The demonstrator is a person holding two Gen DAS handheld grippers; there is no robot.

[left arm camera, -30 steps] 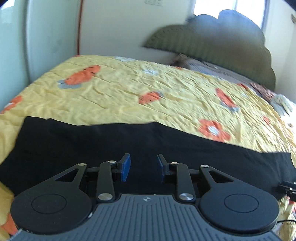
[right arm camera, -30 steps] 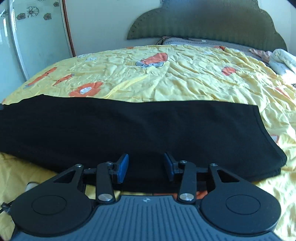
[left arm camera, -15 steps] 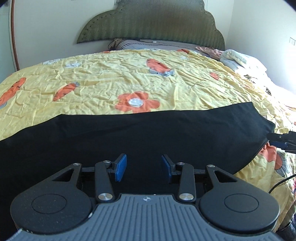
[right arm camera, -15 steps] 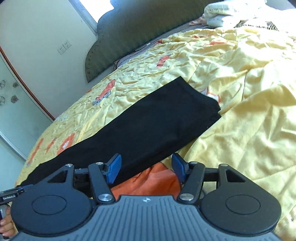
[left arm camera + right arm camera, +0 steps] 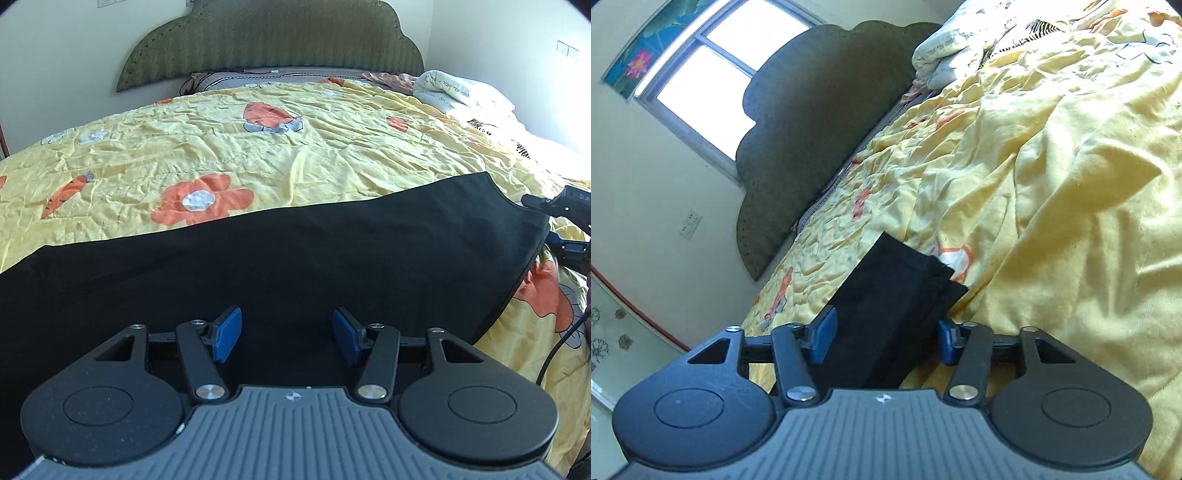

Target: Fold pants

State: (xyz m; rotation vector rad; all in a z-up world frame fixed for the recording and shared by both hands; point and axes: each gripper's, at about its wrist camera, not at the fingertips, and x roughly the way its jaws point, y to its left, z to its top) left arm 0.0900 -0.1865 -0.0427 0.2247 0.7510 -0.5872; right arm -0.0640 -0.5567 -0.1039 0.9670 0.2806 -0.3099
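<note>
Black pants (image 5: pixel 295 254) lie flat in a long strip across a yellow bedspread (image 5: pixel 295 147). My left gripper (image 5: pixel 286 339) is open and hovers over the near edge of the pants. My right gripper (image 5: pixel 884 341) is open, rolled to one side, with the end of the pants (image 5: pixel 897 291) lying between its blue pads. In the left wrist view the right gripper (image 5: pixel 565 218) shows at the right end of the pants, its jaws apart around the hem.
A green padded headboard (image 5: pixel 273 40) stands at the far end of the bed. A white folded blanket (image 5: pixel 461 92) lies at the far right. A window (image 5: pixel 713 77) is behind the headboard. A black cable (image 5: pixel 561 347) hangs at the right.
The left gripper has swung right along the pants and opened a little wider. The right gripper has moved to the end of the pants, rolled sideways and come close to the hem.
</note>
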